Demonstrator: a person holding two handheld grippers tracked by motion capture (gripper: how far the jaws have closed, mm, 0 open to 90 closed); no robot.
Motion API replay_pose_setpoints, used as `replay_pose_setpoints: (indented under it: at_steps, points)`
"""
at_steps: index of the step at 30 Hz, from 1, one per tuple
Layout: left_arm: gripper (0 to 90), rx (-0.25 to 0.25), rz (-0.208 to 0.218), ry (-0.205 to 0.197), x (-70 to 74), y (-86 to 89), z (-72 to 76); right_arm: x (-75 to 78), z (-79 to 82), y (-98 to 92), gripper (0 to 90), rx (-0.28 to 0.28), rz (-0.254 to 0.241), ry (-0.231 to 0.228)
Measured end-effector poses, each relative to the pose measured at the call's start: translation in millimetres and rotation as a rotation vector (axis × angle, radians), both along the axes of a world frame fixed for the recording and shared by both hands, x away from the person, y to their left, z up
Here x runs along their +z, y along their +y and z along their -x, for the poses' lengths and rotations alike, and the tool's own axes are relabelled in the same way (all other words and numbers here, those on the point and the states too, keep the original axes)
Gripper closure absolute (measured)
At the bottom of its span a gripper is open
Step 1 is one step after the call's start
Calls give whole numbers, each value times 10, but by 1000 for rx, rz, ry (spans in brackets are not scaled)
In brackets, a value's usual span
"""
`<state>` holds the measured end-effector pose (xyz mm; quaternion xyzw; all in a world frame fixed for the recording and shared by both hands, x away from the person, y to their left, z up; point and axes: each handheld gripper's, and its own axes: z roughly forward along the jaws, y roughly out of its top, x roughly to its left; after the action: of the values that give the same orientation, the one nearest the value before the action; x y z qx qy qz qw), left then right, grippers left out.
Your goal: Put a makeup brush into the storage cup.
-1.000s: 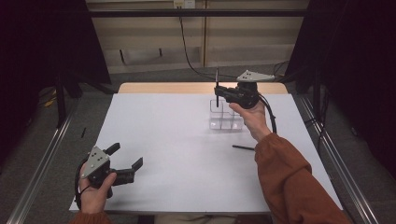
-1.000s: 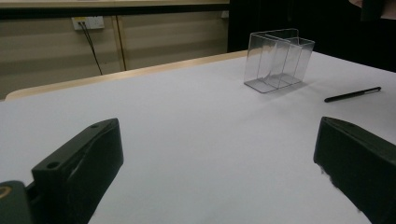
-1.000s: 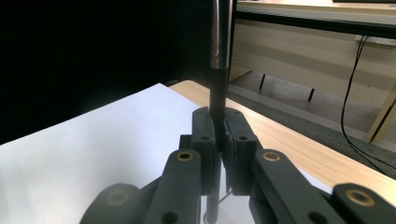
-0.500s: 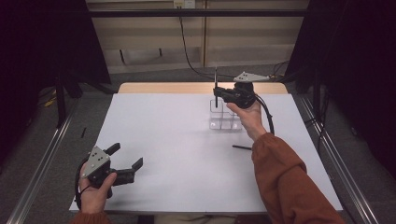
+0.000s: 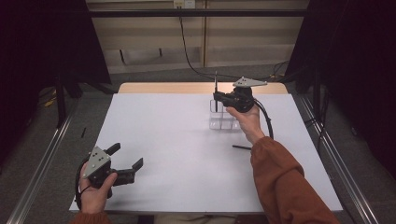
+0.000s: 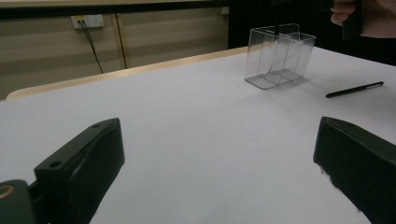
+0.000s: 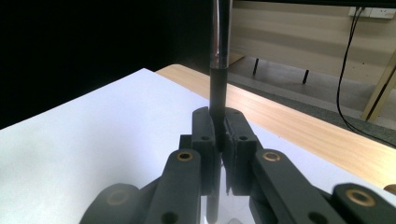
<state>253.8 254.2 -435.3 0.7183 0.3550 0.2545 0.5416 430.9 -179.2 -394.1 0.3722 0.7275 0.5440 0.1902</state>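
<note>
- At the far right of the white desk (image 5: 187, 154), the right claw (image 5: 217, 97) is clamped on a dark pen (image 5: 215, 84), which stands upright and sticks up above the jaws.
- From the right gripper view, the same pen (image 7: 218, 70) rises straight out between the two black jaws, which press on it from both sides; its lower end runs down behind them.
- Directly under that claw stands a clear plastic holder (image 5: 223, 115) with several compartments; the pen's lower part sits in the far left one, though how deep it reaches I cannot tell.
- A second dark pen (image 5: 242, 147) lies flat on the desk, near side of the holder and just left of the orange sleeve (image 5: 280, 182).
- Near the left corner of the desk, the left claw (image 5: 127, 161) hovers with its jaws spread wide and nothing between them, well apart from the holder (image 6: 279, 55) and both pens.
</note>
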Motion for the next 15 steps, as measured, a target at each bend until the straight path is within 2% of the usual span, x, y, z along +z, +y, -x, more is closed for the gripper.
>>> replay_pose_setpoints:
  at_steps: [15]
  points:
    - [20, -4, -9, -5, 3, 0, -2, -212, 3, -15, 840, -3, 9, 35]
